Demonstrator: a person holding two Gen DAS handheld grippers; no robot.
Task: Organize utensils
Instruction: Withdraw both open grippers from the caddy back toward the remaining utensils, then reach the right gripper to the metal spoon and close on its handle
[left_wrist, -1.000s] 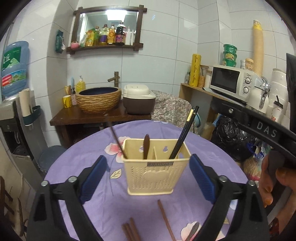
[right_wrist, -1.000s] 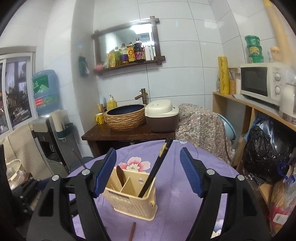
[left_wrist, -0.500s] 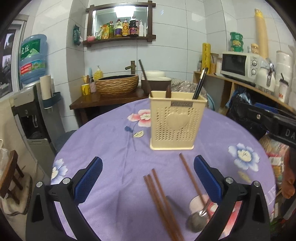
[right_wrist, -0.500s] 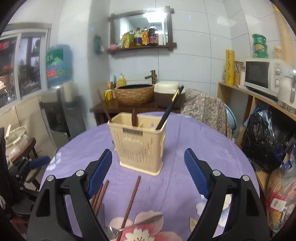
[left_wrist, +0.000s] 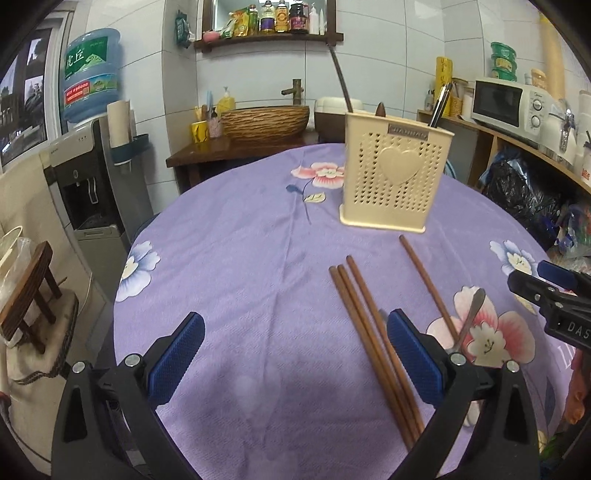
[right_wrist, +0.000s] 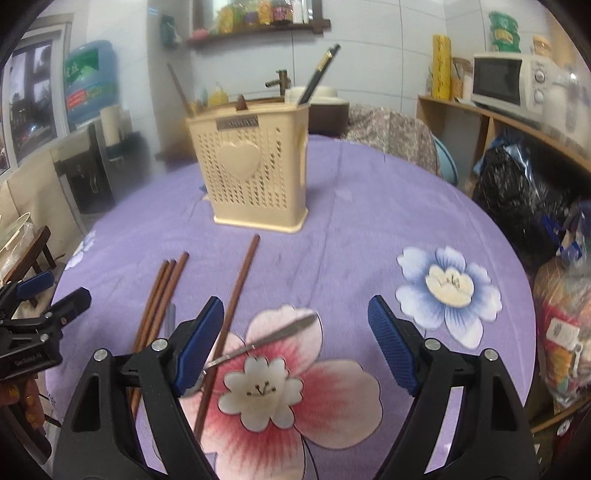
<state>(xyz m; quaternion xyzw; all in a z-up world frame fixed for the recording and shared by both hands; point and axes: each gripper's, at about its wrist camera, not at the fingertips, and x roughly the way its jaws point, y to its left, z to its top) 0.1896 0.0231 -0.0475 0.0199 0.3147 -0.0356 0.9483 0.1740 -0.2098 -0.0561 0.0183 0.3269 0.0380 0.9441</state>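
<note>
Both claws, left claw and right claw, gape empty over the tabletop, reaching for loose chopsticks and spoon lying before the holder; next, clamp one.

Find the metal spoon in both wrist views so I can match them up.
Left wrist: the spoon lies lower right, handle tip up, bowl hidden behind the left gripper's right finger.
Right wrist: the spoon lies lower centre, between the open jaws, its bowl behind the left finger.
Shared landmark: the pink flower under it.
</note>
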